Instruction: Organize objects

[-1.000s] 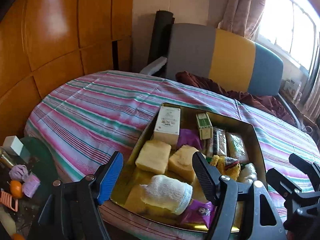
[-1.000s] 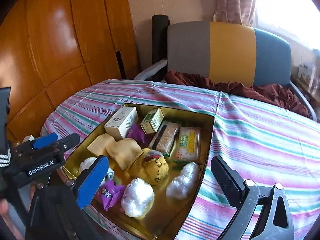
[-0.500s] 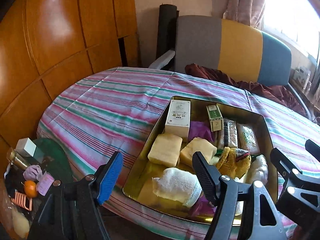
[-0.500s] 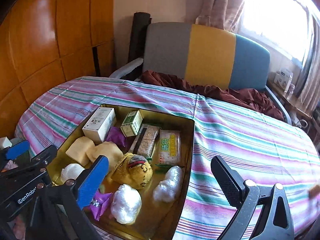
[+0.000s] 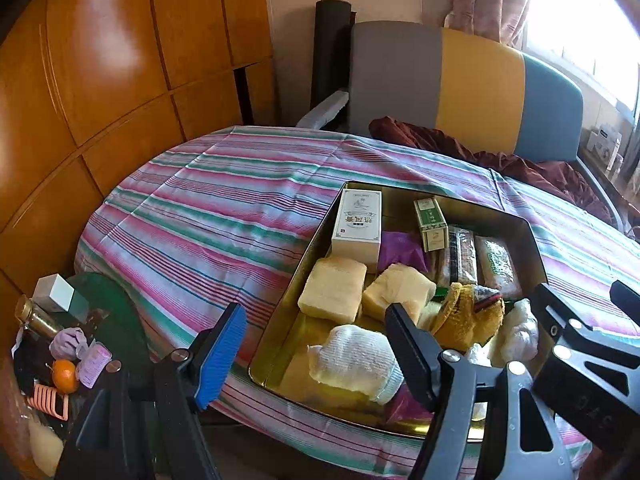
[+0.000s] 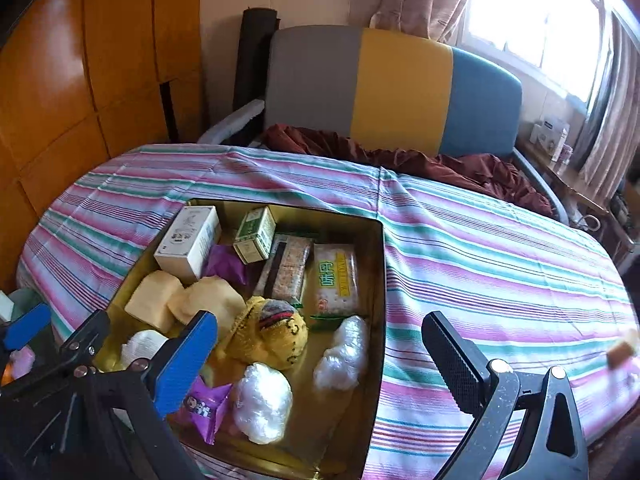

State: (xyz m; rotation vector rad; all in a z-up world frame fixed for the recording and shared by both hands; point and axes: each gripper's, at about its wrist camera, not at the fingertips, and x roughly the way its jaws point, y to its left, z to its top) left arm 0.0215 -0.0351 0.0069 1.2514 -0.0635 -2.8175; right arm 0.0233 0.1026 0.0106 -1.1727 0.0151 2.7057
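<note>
Striped cloth in pink, green and white covers the table (image 6: pixel 500 264), with a grey, yellow and blue chair (image 6: pixel 396 88) behind it and wooden panelling to the left. On the cloth sits the gold tin tray (image 6: pixel 380 280), a rigid metal box with upright walls; loaded as it is, I judge it moderately heavy and best shifted by its rim with both grippers, not one.

Inside the tray, from large to small: a white carton (image 5: pixel 357 224) lies at the far left corner, stiff and light, easy to pinch across its narrow faces. Two pale yellow sponge-like blocks (image 5: pixel 334 289) lie side by side in front of it; they look soft and would squash, so a gentle hold across the middle suits. A yellow knitted toy (image 6: pixel 272 332) sits mid-tray, limp and forgiving. Wrapped cracker packs (image 6: pixel 336 276) lie flat by the right wall (brittle contents, slick film), best taken by the long edges. A white gauze roll (image 5: pixel 356 360) lies nearest the left gripper. Two clear plastic-wrapped bundles (image 6: pixel 262 402) look slippery. A small green box (image 6: pixel 256 234) is stiff, and a purple sachet (image 6: pixel 202 408) is thin and crinkly.

Left gripper (image 5: pixel 316 352) hovers over the near edge, fingers wide apart, holding nothing. Right gripper (image 6: pixel 320 364) likewise hangs open and empty above the tray's near right part.
</note>
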